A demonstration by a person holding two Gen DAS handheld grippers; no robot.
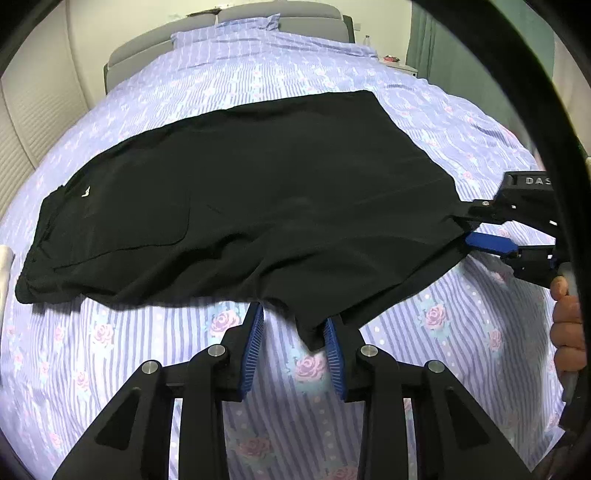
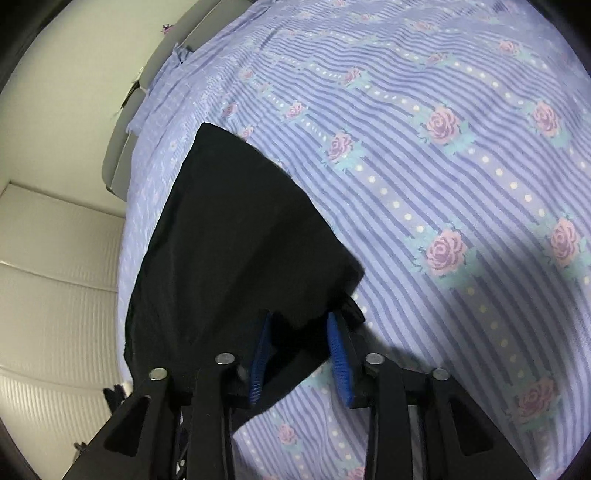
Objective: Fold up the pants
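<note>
Left hand-held gripper [image 1: 293,334]: low in the left wrist view, jaws spread; a hanging corner of cloth lies between the blue pads [image 1: 334,349], against the right pad and clear of the left one, not pinched.
Right hand-held gripper [image 2: 301,345]: jaws spread, cloth edge between its blue pads; whether the pads press on it cannot be told. In the left wrist view it enters from the right, at the cloth's right-hand corner.
Hand [image 1: 567,325]: fingers wrapped round the right gripper's grip, at the right edge of the left wrist view.
Pants [image 1: 236,206]: black, spread across the bed, lying mostly flat; near edge lifted off the cover by the two grippers; a small white mark near the left end.
Bed [image 1: 258,74]: covered in a lilac striped sheet printed with pink roses.
Pillow [image 1: 251,20]: same fabric, at the far end.
Headboard [image 1: 317,16]: grey, padded, behind the pillow.
Wall [image 2: 55,110]: pale, beside the bed.
</note>
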